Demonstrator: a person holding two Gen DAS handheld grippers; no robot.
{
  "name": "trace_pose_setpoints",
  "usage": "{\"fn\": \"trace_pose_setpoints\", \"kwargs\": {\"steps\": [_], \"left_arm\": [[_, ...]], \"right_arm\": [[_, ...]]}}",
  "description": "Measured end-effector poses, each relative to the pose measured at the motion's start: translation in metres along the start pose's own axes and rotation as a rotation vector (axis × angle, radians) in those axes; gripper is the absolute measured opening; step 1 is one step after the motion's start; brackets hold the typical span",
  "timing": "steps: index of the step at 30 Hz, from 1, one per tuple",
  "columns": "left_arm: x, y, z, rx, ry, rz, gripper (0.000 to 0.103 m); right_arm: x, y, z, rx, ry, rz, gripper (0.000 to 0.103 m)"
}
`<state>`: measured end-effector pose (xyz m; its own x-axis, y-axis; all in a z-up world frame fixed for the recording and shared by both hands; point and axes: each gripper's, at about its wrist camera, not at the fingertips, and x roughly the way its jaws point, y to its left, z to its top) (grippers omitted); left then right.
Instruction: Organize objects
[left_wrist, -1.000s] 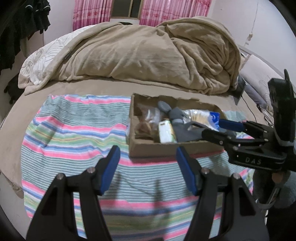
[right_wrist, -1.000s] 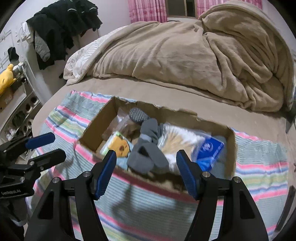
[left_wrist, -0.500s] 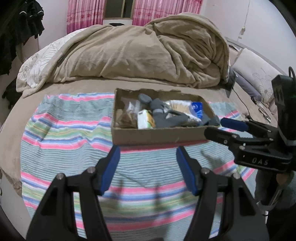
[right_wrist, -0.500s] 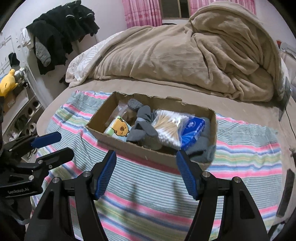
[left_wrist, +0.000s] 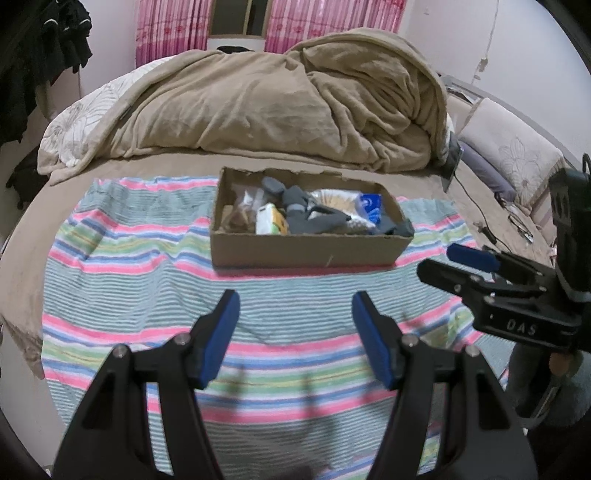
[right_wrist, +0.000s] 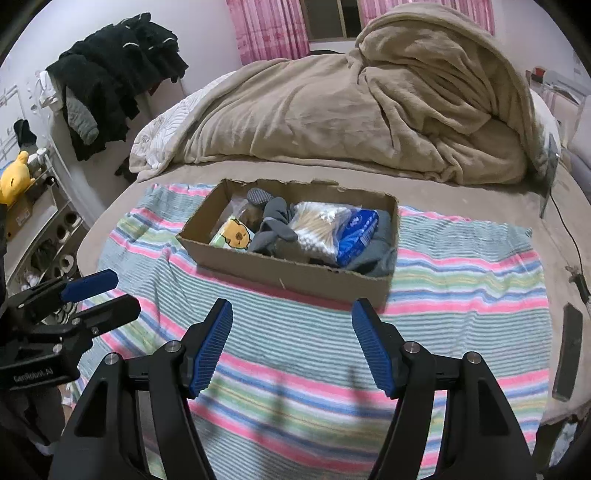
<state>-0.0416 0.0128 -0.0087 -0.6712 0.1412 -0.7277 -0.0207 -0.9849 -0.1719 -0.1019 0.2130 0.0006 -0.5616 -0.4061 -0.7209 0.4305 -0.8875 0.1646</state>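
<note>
A shallow cardboard box (left_wrist: 306, 251) (right_wrist: 291, 273) sits on a striped towel (left_wrist: 147, 288) (right_wrist: 461, 295) on the bed. It holds grey socks (right_wrist: 273, 229), a bag of cotton swabs (right_wrist: 317, 229), a blue tissue pack (right_wrist: 358, 232) and a small pack with a yellow bear (right_wrist: 234, 236). My left gripper (left_wrist: 295, 332) is open and empty, over the towel short of the box. My right gripper (right_wrist: 291, 336) is open and empty, also short of the box. Each gripper shows at the edge of the other's view, the right one (left_wrist: 461, 264) and the left one (right_wrist: 99, 295).
A heaped beige blanket (left_wrist: 280, 110) fills the far half of the bed. A black phone (right_wrist: 569, 350) lies on the mattress to the right, with a cable (right_wrist: 572, 236) beyond it. Dark clothes (right_wrist: 110, 81) hang at the left above shelves.
Both grippers have pulled back from the box towards the near edge of the bed. The box now looks smaller and farther away. Both stay open and empty.
</note>
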Motion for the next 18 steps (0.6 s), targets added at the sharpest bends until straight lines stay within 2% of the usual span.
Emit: {"fn": "trace_pose_setpoints", "kwargs": {"steps": [9, 10, 11, 13, 18], "left_arm": [[-0.004, -0.005, -0.012, 0.009, 0.013, 0.021, 0.065], [-0.005, -0.006, -0.013, 0.012, 0.012, 0.024, 0.07], [-0.006, -0.006, -0.013, 0.013, 0.009, 0.028, 0.082], [-0.009, -0.006, -0.014, 0.012, -0.008, 0.032, 0.09], [-0.014, -0.006, -0.014, 0.014, -0.022, 0.041, 0.091]], "right_arm": [[-0.016, 0.0, -0.016, 0.007, -0.006, -0.01, 0.07], [-0.018, 0.0, -0.018, 0.008, -0.008, -0.01, 0.07], [-0.019, 0.0, -0.019, 0.008, -0.01, -0.012, 0.07], [-0.02, 0.0, -0.02, 0.011, -0.011, -0.014, 0.071], [-0.021, 0.0, -0.021, 0.01, -0.012, -0.013, 0.071]]}}
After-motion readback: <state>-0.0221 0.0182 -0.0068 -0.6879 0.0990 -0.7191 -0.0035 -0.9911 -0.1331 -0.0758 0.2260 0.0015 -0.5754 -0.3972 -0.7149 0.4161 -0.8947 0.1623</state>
